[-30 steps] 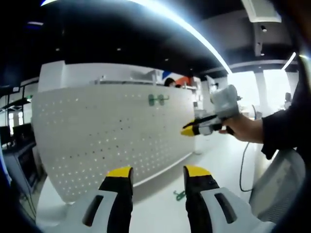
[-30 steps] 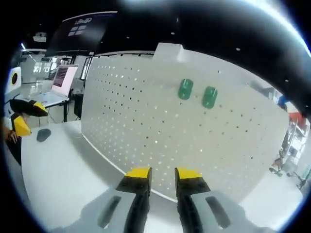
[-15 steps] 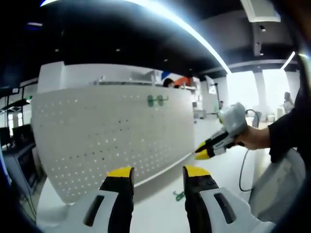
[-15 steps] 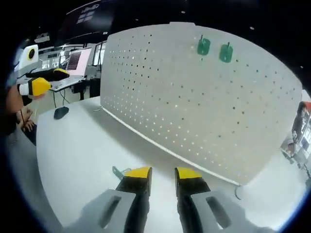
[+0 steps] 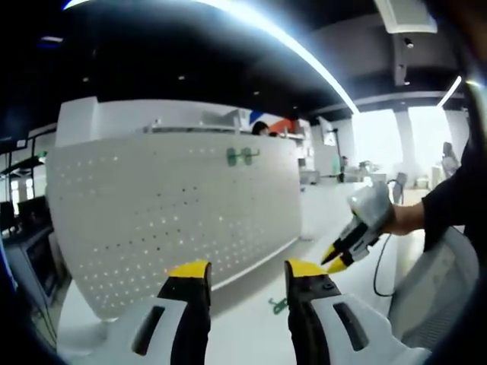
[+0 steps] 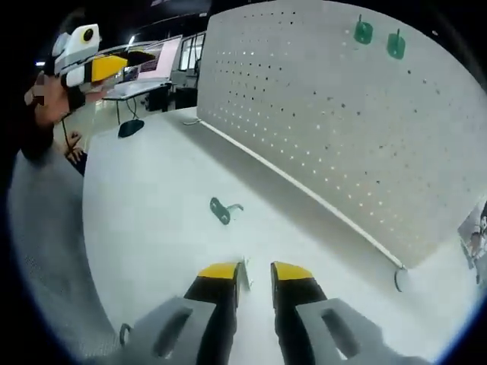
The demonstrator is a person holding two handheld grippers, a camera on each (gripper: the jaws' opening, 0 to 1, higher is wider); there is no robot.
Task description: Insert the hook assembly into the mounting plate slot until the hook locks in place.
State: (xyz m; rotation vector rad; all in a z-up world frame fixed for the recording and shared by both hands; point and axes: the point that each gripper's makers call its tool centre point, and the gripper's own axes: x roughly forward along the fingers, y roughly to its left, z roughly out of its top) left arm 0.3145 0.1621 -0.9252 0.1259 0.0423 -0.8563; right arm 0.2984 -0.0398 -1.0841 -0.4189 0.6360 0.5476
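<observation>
A dark ceiling carries a long curved light strip (image 5: 304,53). Bright windows (image 5: 380,141) glow beyond; a laptop (image 6: 156,68) (screen lit) sits on a desk.

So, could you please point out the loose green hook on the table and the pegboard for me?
Loose green hook (image 6: 221,210), right gripper view, on its flat green base.
Pegboard (image 6: 327,99), right gripper view, on its perforated face.
</observation>
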